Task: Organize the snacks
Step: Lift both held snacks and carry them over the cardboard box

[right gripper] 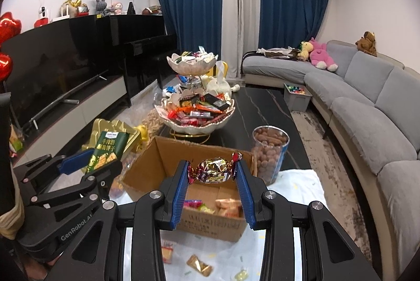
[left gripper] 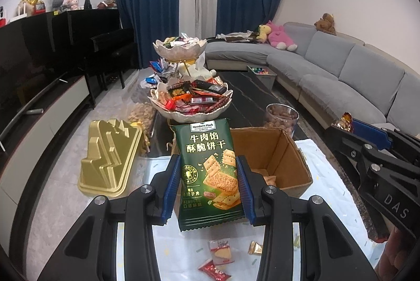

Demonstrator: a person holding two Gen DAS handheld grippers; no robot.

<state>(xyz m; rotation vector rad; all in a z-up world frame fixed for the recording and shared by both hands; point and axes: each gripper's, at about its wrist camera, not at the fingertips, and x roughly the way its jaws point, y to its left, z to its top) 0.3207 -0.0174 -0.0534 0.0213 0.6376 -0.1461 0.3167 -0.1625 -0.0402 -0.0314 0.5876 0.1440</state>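
Right wrist: crinkly foil-wrapped candy [right gripper: 213, 170]

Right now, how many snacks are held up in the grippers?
2. A green cracker packet is in the left gripper; a foil-wrapped candy is in the right gripper, above the cardboard box.

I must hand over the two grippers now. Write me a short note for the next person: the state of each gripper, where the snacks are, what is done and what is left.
Left gripper: shut on the green biscuit packet, held upright in the air.
Right gripper: shut on the foil-wrapped candy, above the cardboard box.
Tiered snack bowl: both tiers already piled with snacks.
Box: a few packets lie inside.
Left: place both held snacks; small wrapped pieces lie on the white cloth, such as the gold one.
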